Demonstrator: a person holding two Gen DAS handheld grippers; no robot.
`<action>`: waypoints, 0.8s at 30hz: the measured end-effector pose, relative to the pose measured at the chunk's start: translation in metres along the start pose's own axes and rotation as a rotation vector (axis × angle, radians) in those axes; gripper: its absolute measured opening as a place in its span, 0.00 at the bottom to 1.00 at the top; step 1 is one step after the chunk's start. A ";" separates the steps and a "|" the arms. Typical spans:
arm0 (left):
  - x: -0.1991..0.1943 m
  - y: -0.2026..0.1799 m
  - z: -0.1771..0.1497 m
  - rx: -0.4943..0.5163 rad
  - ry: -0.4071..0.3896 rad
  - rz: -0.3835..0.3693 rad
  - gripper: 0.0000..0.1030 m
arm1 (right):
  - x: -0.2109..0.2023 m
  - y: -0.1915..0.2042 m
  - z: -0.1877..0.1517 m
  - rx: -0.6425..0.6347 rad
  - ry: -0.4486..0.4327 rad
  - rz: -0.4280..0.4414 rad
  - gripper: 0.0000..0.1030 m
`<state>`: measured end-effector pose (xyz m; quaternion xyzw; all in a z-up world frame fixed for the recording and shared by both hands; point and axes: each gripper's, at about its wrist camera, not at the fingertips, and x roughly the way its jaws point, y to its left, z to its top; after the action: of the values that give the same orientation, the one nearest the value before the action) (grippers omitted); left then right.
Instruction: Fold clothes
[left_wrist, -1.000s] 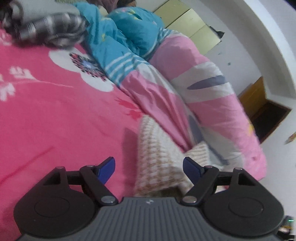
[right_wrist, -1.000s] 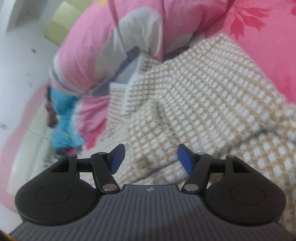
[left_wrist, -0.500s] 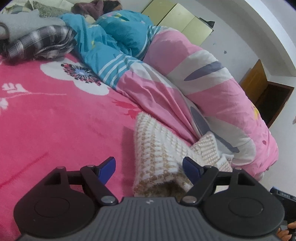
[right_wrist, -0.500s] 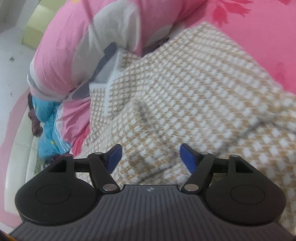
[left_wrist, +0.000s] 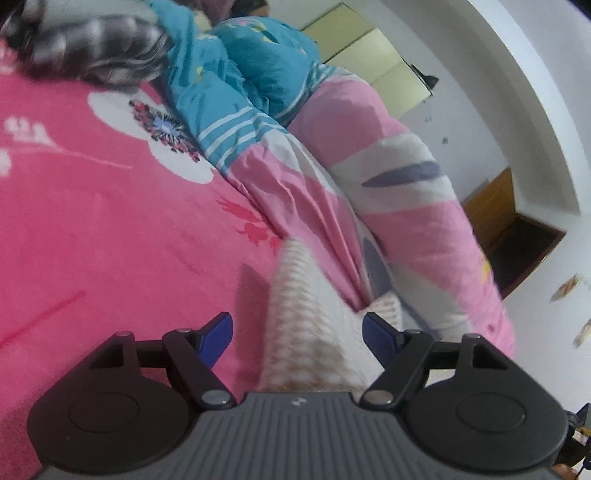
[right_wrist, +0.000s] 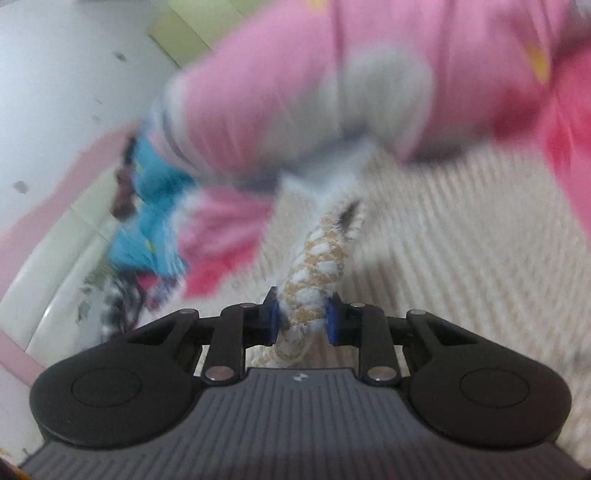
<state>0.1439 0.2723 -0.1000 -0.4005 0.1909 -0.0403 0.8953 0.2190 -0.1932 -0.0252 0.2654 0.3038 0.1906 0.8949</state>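
Right hand-held gripper (right_wrist: 300, 320) just closed, pinching bunched tan-and-white checked garment (right_wrist: 314, 269), seemingly knitted

right view: quilt (right_wrist: 295, 92) motion-blurred | left view: perhaps plaid cloth (left_wrist: 92, 48), smeared

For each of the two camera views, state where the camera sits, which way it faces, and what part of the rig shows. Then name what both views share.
Left wrist: sits on the left gripper, facing along its open fingers across the pink bed cover to the rolled quilt.
Right wrist: sits on the right gripper, jaws just closed, pinching a fold of the checked garment.
Shared: the checked garment, quilt and bed cover.
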 end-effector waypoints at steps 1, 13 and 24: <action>0.002 0.000 0.000 0.003 0.008 0.006 0.75 | -0.009 0.003 0.008 -0.026 -0.037 -0.004 0.21; 0.028 -0.038 -0.024 0.261 0.145 0.064 0.76 | -0.036 -0.068 0.012 -0.057 -0.068 -0.197 0.21; 0.031 -0.044 -0.028 0.314 0.164 0.097 0.76 | -0.018 -0.098 -0.002 -0.211 0.037 -0.360 0.27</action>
<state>0.1657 0.2158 -0.0945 -0.2414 0.2735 -0.0588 0.9292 0.2220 -0.2786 -0.0759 0.1080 0.3410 0.0635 0.9317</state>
